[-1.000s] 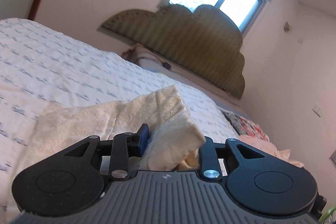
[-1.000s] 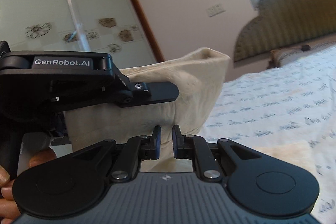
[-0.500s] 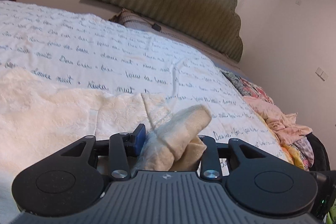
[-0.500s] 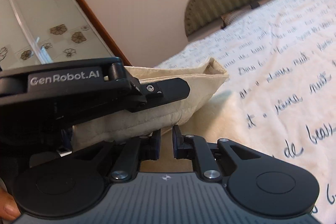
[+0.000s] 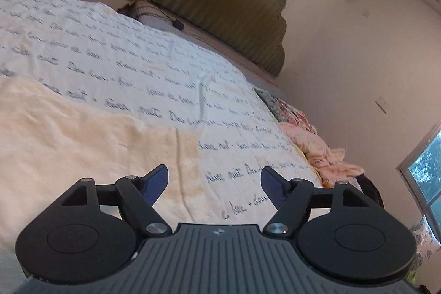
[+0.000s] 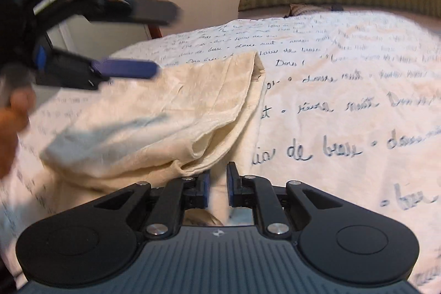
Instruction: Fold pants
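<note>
Bed [image 5: 171, 68], script-print white cover; cream pants [image 6: 171, 112] folded flat on it; pillow [image 5: 148, 14] at headboard.

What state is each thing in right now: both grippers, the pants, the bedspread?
left gripper: open, empty, above the pants.
right gripper: jaws slightly apart, nothing visibly gripped between them.
pants: cream, released, lying folded over on the bed, top layer rumpled near the right gripper.
bedspread: white with script print, spread flat under the pants.
pile of clothes: pink, heaped at the bed's far edge.
</note>
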Tool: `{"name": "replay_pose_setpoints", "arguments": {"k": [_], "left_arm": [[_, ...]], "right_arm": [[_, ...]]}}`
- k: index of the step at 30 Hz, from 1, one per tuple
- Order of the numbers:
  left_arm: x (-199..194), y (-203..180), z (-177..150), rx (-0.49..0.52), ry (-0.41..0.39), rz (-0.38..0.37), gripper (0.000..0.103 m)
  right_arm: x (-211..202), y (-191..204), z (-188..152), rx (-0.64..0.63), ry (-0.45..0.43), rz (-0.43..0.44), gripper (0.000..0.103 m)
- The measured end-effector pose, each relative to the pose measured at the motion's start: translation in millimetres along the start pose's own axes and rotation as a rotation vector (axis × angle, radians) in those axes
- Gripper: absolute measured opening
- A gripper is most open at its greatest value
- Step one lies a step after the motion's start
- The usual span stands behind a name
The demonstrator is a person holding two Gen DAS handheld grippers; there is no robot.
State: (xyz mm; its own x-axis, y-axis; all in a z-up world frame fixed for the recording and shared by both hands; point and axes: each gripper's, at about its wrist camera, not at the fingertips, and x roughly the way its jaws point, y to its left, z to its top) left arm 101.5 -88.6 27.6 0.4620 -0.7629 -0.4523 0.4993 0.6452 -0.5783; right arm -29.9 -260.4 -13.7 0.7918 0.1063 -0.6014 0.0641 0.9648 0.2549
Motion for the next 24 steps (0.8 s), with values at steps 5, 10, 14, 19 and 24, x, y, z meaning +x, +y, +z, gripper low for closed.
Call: {"name": "replay_pose_setpoints", "arguments": {"k": [5,10,14,19,24], "left_arm": [[-57.1,32.6,9.2,0.037,-0.085,0.216,0.08],[-74.2,64.0,1.3,-0.03,-0.062,0.247,0.08],[-66.3,68.2,-19.3,0.08,0.025,0.279,0.08],[-52.5,70.8,-43.0,0.253,0.077,0.387,0.081],[-58.8,68.3,-6.7,0.207,0.01,0.31,0.081]], "right_arm": [[-28.5,-0.7,9.5,-0.006,-0.108,-0.201,0.023],[-23.1,16.8,29.5,0.001,-0.201,0.001,0.023],[6.5,40.2,17.9,-0.123,-0.074,-0.003,0.023],[13.5,39.5,11.0,-0.148,-0.02,-0.03,0.024],[18.0,48.5,39.9,-0.249,-0.051,-0.063,0.025]]}}
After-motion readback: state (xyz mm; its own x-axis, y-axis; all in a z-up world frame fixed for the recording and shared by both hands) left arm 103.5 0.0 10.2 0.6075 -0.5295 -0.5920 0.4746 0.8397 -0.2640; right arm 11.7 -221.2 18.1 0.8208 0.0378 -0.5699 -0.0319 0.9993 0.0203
